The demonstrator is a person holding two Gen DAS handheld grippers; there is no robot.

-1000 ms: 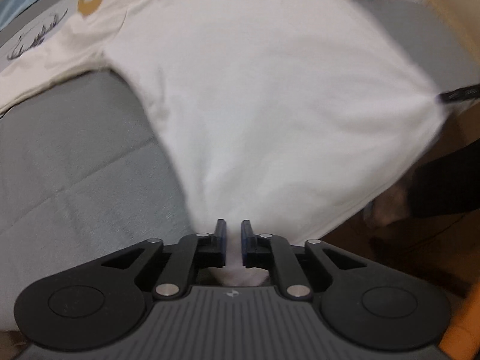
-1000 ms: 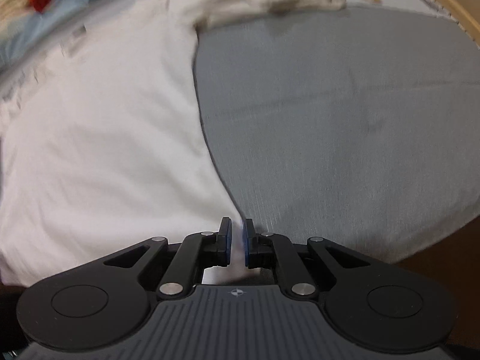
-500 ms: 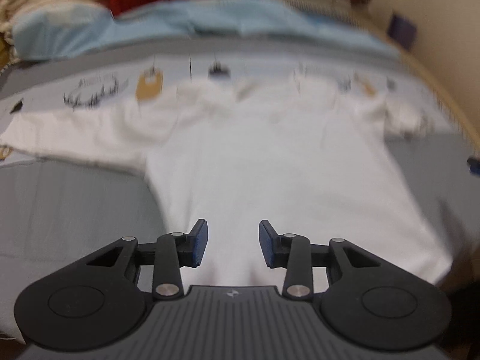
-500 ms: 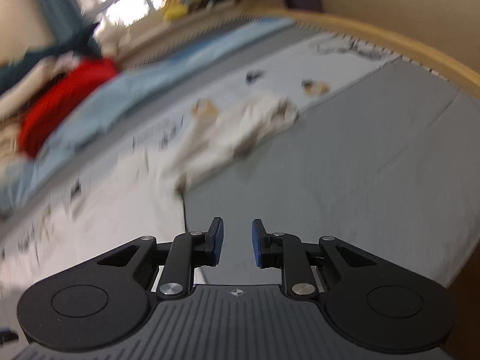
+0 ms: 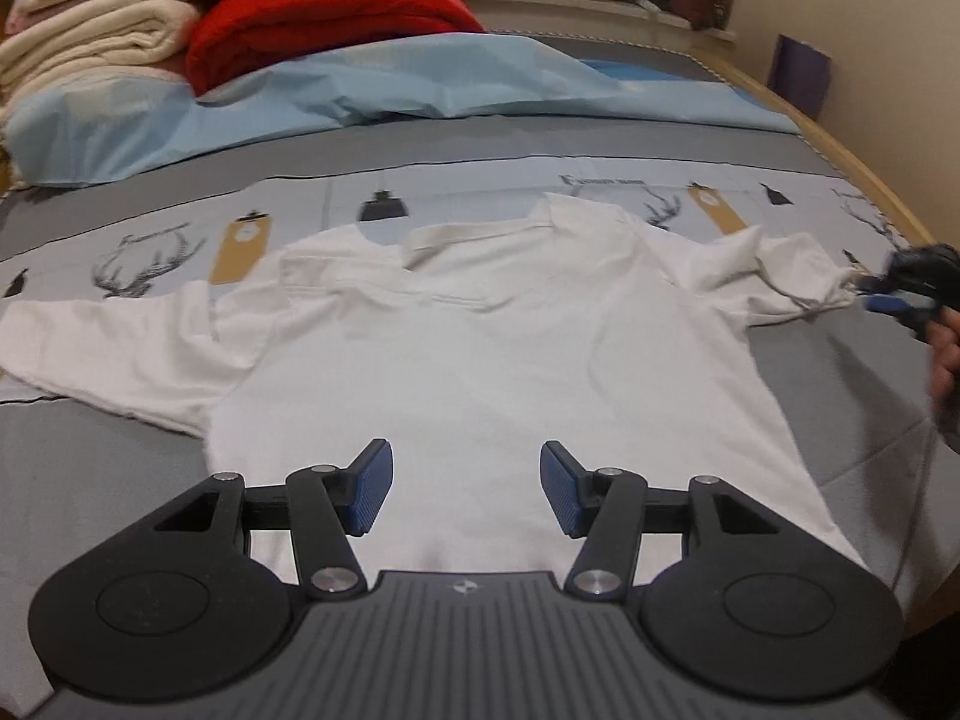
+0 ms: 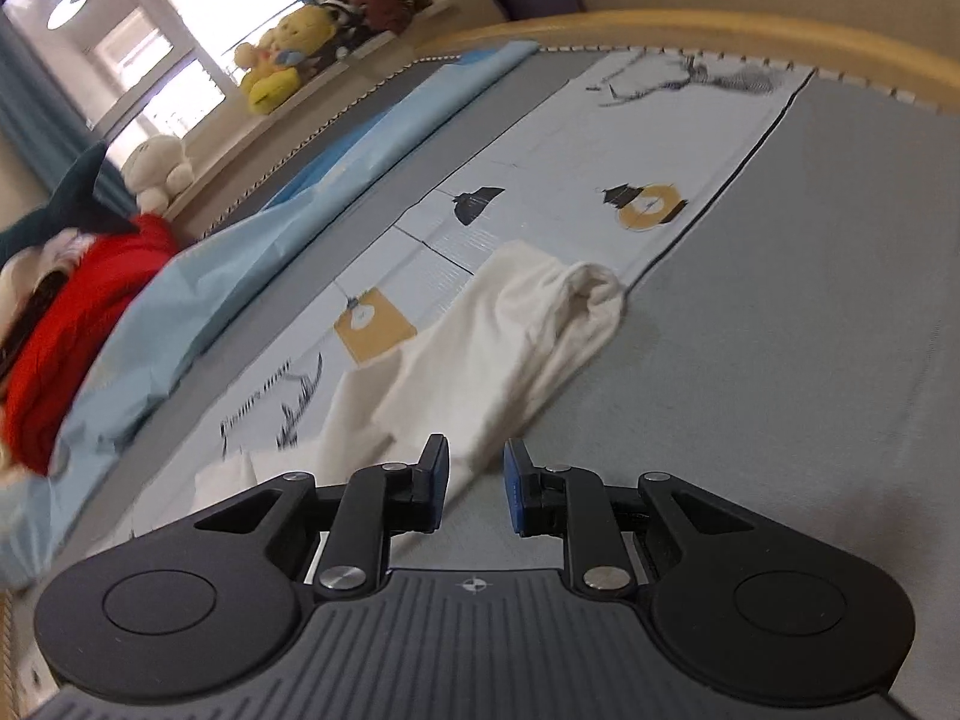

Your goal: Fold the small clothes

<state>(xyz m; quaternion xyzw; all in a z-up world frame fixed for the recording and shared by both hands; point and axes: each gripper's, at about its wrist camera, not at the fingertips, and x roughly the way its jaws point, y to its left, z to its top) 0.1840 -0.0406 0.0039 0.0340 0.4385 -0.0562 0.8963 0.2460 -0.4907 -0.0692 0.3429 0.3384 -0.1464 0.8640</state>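
Observation:
A white collared shirt point(image 5: 480, 360) lies spread flat on the grey bed cover, collar at the far side, both short sleeves out. My left gripper point(image 5: 467, 489) is open and empty, hovering over the shirt's near hem. My right gripper point(image 6: 475, 489) is open and empty, just short of the shirt's crumpled right sleeve point(image 6: 510, 324). The right gripper also shows in the left wrist view point(image 5: 900, 294) at the far right, beside that sleeve's end.
A light blue sheet point(image 5: 360, 96), a red blanket point(image 5: 324, 18) and folded cream bedding point(image 5: 90, 42) lie at the bed's far side. Plush toys point(image 6: 282, 60) sit on the windowsill. The wooden bed frame point(image 6: 720, 30) curves along the right edge.
Both grippers were shut on the shirt's hem a second ago. They have let go, opened and lifted; the shirt now lies flat. The right gripper has swung toward the right sleeve.

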